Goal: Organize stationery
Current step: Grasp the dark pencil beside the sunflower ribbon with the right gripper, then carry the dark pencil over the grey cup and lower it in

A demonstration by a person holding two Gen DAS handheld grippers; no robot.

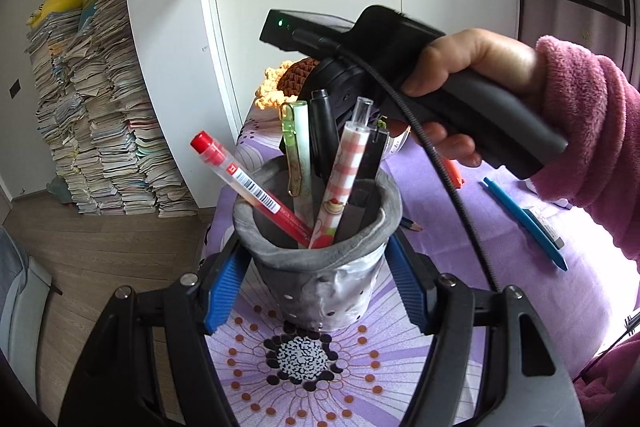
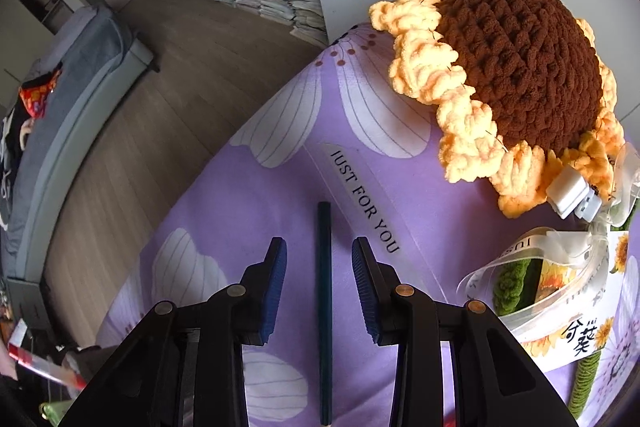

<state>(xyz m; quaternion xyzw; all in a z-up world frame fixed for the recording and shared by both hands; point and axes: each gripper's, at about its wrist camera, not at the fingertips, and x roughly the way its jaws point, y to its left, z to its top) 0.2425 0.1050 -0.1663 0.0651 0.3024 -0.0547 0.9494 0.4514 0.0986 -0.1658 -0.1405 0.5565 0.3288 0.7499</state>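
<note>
In the left wrist view, the left gripper (image 1: 320, 259) is seen clamped on a grey pen cup (image 1: 320, 259); the blue pads (image 1: 224, 283) are pressed against the cup's two sides just below its soft rim. The cup is stood on a purple flowered tablecloth (image 1: 304, 359), directly ahead of the claw and between its fingers. Several pens are held inside the cup: a red pen (image 1: 248, 183) leaned toward the left pad's side, a pale green pen (image 1: 298, 143) and a black pen (image 1: 322, 131) upright at the far wall, and a pink checked pen (image 1: 340, 183) leaned toward the right pad's side. Beyond the cup, the right gripper's black body (image 1: 348, 39) is seen from behind, carried by a hand (image 1: 472, 67) in a fluffy pink sleeve (image 1: 580, 131); its fingertips are hidden there by the pens. To the right of the claw, well apart from it, a blue pen (image 1: 524, 223) is laid flat on the cloth.

In the right wrist view, the right gripper (image 2: 320, 287) is seen with its jaws partly apart and nothing pressed by the pads (image 2: 276, 287). A dark green pencil (image 2: 325, 307) is laid on the cloth in the gap between the fingers, running lengthwise along them, clear of both pads. A crocheted sunflower (image 2: 516, 67) is set ahead and to the right of the claw, well apart from it.
</note>
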